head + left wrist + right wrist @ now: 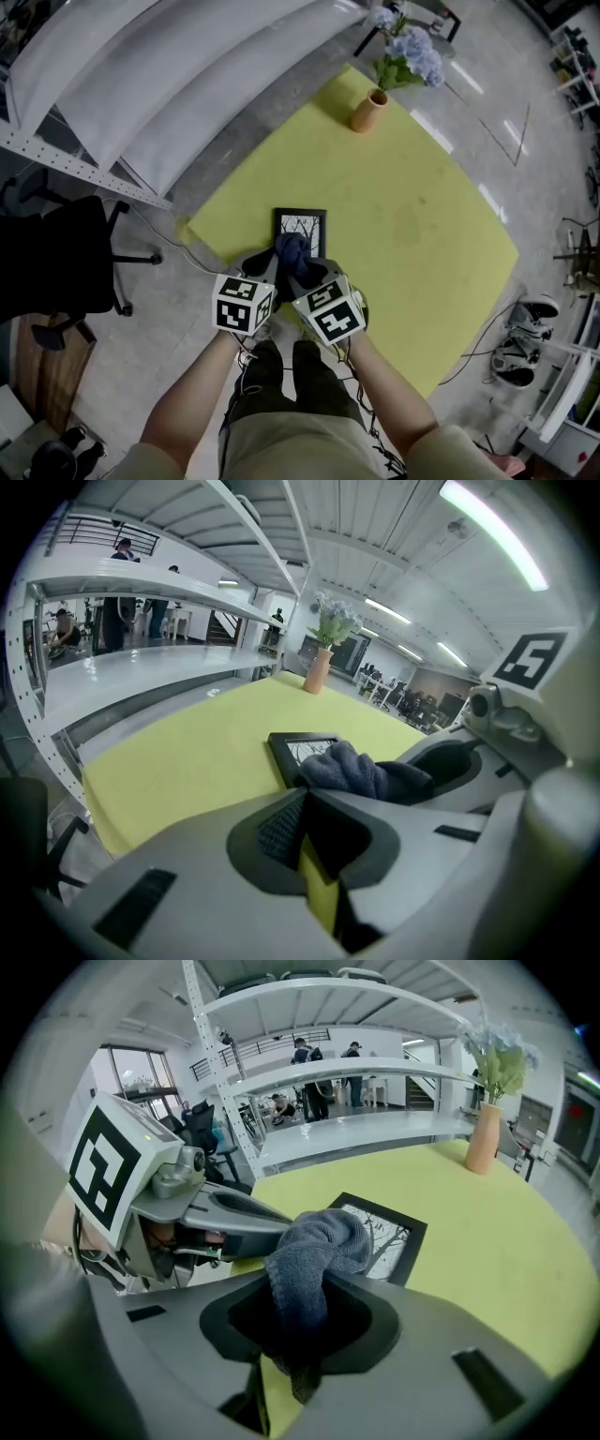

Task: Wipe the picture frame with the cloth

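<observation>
The right claw (300,1283) is clamped on a dark blue cloth (314,1246). The cloth is bunched up and rises out from between the jaws, and its free end folds over onto the picture frame (394,1237). In the head view the right claw (305,267) reaches over the table's near edge and the cloth (292,248) covers the near end of the frame's glass.

The left claw (305,799) has its jaws together at the tips with nothing between them. It sits just beside the right one at the same near edge, and from it the cloth (352,769) and the frame (295,747) show just ahead. In the head view the left claw (262,267) points at the frame's near left corner; whether it touches the frame I cannot tell.

The picture frame (302,223) is black-edged with a tree drawing. It lies flat on the yellow table (403,216), close to the near edge and toward the left corner.

A tan vase (369,111) with pale blue flowers (412,47) stands near the far corner, well apart from the frame. White shelves (141,75) run past the table's left edge, and a black chair (66,253) stands on the floor there.
</observation>
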`<action>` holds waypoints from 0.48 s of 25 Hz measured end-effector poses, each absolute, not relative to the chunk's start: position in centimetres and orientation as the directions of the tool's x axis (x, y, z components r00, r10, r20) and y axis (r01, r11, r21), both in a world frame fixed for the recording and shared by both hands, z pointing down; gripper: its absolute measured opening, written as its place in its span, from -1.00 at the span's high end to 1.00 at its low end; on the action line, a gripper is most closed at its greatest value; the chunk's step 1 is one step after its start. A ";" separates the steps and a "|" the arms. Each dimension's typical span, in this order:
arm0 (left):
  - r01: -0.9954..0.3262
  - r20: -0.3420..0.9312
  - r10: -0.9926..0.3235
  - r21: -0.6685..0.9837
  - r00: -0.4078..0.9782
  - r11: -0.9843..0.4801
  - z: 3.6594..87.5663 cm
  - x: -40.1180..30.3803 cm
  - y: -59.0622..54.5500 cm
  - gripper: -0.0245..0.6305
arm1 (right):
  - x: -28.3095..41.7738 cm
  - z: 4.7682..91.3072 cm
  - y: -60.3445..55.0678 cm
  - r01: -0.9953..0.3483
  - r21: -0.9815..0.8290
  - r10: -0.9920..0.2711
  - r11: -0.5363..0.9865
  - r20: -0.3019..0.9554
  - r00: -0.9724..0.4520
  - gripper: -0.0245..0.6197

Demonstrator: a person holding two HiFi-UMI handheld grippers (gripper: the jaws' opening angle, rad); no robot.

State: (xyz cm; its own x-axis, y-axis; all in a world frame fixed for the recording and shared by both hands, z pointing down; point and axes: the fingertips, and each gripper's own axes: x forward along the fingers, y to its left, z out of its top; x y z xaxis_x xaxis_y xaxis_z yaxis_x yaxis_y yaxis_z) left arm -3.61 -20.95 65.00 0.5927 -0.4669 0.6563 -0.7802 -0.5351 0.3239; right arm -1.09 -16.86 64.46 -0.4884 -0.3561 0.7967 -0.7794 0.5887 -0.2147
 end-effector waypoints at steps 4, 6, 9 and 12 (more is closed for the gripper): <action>-0.776 0.655 -0.462 0.330 0.598 -0.537 65.1 -3.6 -21.0 0.89 | 1.5 64.5 -16.6 -0.801 -0.197 -0.361 0.566 0.813 -0.456 0.60; -0.773 0.656 -0.458 0.328 0.600 -0.543 65.1 -3.6 -21.0 0.89 | 2.5 64.4 -16.4 -0.809 -0.183 -0.367 0.559 0.820 -0.439 0.60; -0.777 0.656 -0.464 0.324 0.595 -0.539 65.2 -3.6 -21.0 0.89 | 3.6 64.2 -15.9 -0.827 -0.156 -0.383 0.539 0.830 -0.406 0.59; -0.784 0.668 -0.469 0.294 0.578 -0.547 65.2 -3.5 -20.9 0.90 | 4.9 63.9 -15.4 -0.856 -0.151 -0.408 0.494 0.830 -0.381 0.59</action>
